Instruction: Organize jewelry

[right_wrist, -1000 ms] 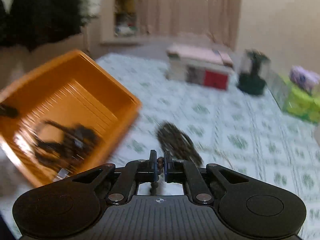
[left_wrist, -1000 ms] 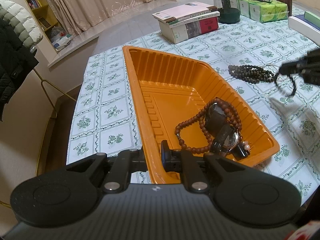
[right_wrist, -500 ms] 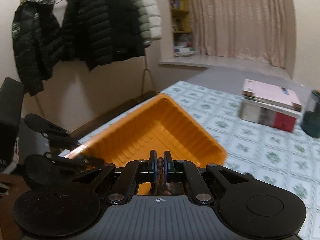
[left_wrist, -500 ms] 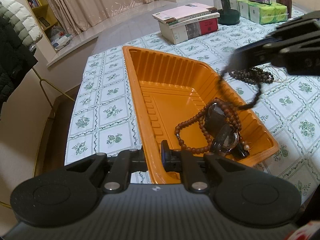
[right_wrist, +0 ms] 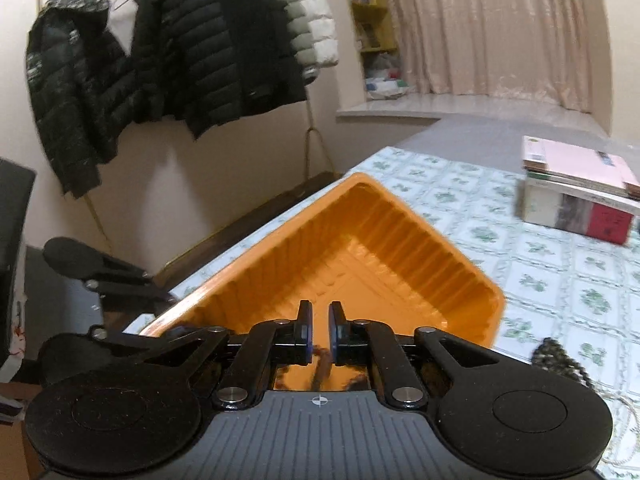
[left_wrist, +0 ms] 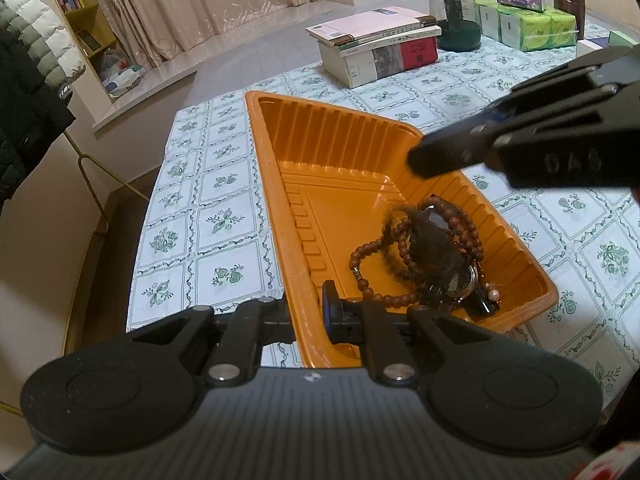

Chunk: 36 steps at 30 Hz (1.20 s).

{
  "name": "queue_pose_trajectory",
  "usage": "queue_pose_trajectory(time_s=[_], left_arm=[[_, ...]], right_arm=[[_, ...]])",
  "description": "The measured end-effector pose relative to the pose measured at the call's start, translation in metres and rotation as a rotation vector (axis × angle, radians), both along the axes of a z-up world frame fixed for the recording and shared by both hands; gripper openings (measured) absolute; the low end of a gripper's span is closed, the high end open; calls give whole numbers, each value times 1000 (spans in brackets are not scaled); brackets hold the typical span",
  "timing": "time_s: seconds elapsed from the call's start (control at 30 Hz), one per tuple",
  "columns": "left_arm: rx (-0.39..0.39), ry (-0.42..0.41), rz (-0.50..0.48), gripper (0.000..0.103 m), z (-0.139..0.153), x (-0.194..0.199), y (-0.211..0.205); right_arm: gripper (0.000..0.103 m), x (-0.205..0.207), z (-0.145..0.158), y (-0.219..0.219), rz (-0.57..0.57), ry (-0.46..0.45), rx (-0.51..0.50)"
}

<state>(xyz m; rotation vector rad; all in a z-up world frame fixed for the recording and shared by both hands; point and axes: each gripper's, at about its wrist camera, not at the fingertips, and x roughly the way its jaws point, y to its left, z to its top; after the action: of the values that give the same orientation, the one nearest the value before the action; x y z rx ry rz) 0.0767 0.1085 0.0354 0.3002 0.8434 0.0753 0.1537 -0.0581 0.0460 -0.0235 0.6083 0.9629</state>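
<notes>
Surface: green-patterned cloth (left_wrist: 224, 216) is carrying an orange tray (left_wrist: 360, 148).
Left gripper (left_wrist: 306, 312): jaws are being held clamped on the tray wall.
Right gripper (right_wrist: 319, 334): jaws are parted, empty, above the tray.
Beads (left_wrist: 404, 256): lying in the tray; a dark bead strand (right_wrist: 560, 360) is waiting outside, likely light, limp, best pinched at one loop.

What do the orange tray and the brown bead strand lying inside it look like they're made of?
Orange tray: looks like thin molded plastic, glossy, judging by its ribbed walls, rolled rim and light glare on the floor. Brown bead strand: round reddish-brown beads with a dull sheen, probably wood or seed, though resin can't be ruled out. The left gripper clamps the tray's rim.
</notes>
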Motion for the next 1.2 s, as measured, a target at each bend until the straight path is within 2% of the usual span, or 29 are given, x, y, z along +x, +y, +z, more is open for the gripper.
queue_pose_trajectory(time_s=[0.03,0.1,0.2,0.3,0.43,0.63,0.83,1.07,1.2], left_arm=[[0,0,0,10,0,0,0],[0,-1,1,10,0,0,0],[4,-2,1,10,1,0,-2],[4,-4,1,10,1,-1,-1],[5,-6,0,10,2,-1,-2],[13,-2,0,10,2,-1,-3],[18,-1,2,10,3,-1,-5],[13,-3,4,10,2,-1,-5],[11,0,6,10,2,-1,-4]], right_arm=[[16,2,1,-6,-22,5,5],[31,4,-2,-22,-71,9,9],[38,5,-15,-50,-153,-4,-33],[39,6,-37,-79,-247,4,-104],[39,10,-67,-126,-374,71,-169],[39,20,-87,-167,-468,79,-211],[39,38,-93,-179,-485,77,-216],[38,74,-96,-163,-446,57,-223],[26,91,-104,-153,-429,72,-238]])
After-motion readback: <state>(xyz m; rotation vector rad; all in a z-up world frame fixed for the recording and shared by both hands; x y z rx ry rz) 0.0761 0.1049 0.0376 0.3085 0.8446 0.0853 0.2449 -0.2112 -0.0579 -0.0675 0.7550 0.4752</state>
